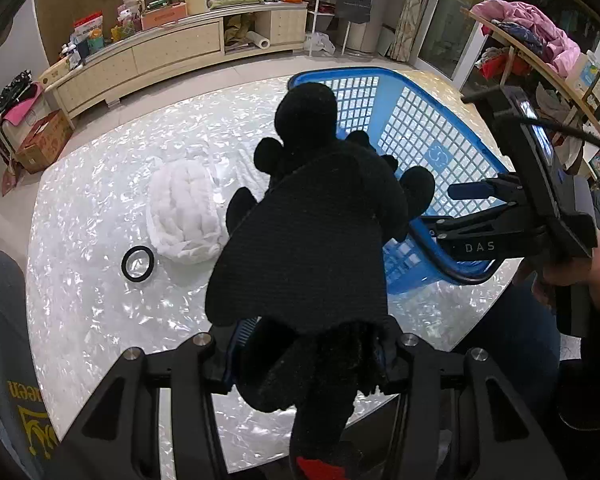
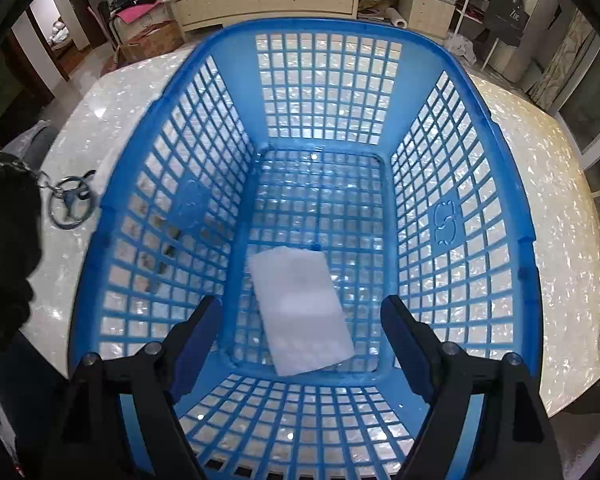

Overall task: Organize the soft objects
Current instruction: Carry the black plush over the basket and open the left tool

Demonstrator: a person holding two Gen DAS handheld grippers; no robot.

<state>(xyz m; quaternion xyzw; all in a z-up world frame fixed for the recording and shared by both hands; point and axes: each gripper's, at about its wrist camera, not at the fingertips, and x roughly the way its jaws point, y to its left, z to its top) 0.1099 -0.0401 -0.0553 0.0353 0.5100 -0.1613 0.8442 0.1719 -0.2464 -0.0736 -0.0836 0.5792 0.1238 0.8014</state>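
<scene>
A black plush toy hangs over the table in front of the left wrist camera, with my left gripper shut on its lower end. To its right stands the blue lattice basket. My right gripper is above the basket, its jaws wide apart and touching nothing. A flat white pad lies loose on the basket floor below them. In the right wrist view the plush shows at the left edge, with a metal keyring dangling from it. A white fluffy bundle rests on the table.
The table top is glossy white and pearly. A black ring lies by the fluffy bundle. A grey chair back stands at the table's near left. A long cabinet with clutter runs along the far wall.
</scene>
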